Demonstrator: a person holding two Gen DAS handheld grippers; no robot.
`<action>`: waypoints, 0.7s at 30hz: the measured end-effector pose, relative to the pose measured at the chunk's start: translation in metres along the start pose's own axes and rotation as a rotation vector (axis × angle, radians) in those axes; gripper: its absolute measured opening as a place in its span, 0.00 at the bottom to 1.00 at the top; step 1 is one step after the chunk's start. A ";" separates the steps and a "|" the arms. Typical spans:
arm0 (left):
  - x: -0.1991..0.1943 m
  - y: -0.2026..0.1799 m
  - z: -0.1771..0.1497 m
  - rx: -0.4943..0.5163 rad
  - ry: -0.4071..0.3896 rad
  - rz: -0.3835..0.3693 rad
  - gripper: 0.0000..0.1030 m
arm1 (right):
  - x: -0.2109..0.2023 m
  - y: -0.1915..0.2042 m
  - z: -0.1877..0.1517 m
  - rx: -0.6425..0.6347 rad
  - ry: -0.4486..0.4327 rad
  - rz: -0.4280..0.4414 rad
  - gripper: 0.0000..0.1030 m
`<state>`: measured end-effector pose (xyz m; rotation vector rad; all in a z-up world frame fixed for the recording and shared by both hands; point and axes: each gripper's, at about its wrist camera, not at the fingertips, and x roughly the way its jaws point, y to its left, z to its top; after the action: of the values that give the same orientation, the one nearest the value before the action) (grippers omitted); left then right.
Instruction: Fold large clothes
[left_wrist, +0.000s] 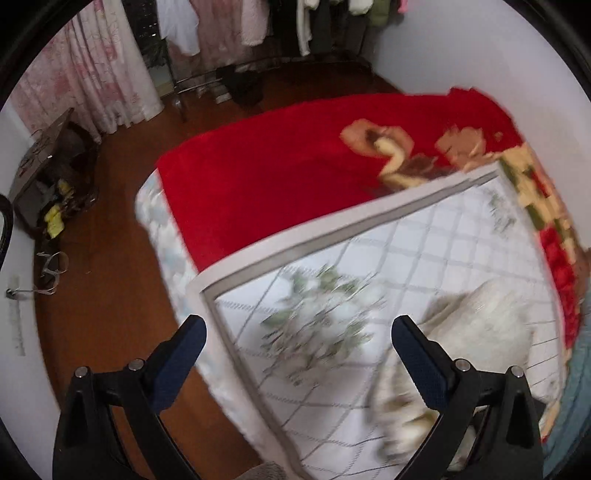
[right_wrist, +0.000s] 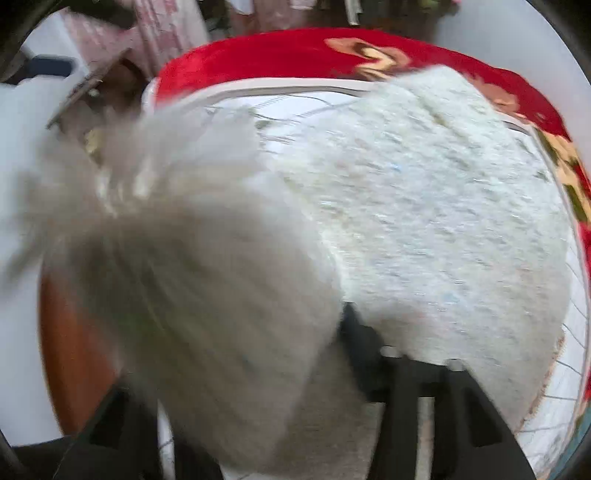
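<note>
A fluffy white garment (right_wrist: 424, 206) lies on a white quilted sheet (left_wrist: 424, 251) on the bed. In the left wrist view its edge (left_wrist: 480, 325) shows at the lower right. My left gripper (left_wrist: 299, 332) is open and empty above the sheet's near corner, just left of the garment. In the right wrist view a blurred fold of the garment (right_wrist: 207, 288) hangs over my right gripper (right_wrist: 258, 350) and hides the fingertips; the jaws seem shut on the cloth.
A red floral blanket (left_wrist: 277, 170) covers the far part of the bed. Brown wooden floor (left_wrist: 110, 288) lies to the left, with a dark side table (left_wrist: 48, 166), pink curtains (left_wrist: 103, 74) and a rack of hanging clothes (left_wrist: 258, 29) beyond.
</note>
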<state>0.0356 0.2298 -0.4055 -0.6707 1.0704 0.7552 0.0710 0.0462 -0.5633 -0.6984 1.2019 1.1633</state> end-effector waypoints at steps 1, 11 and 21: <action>-0.005 -0.006 0.005 0.009 -0.009 -0.031 1.00 | -0.008 -0.003 0.000 0.036 -0.003 0.048 0.78; 0.037 -0.108 -0.045 0.262 0.097 -0.136 1.00 | -0.091 -0.109 -0.086 0.715 -0.032 0.299 0.78; 0.125 -0.082 -0.129 0.311 0.325 0.003 1.00 | -0.049 -0.215 -0.091 0.939 -0.044 0.221 0.78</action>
<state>0.0714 0.1079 -0.5563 -0.5333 1.4506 0.4748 0.2451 -0.1162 -0.5744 0.1728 1.6186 0.6476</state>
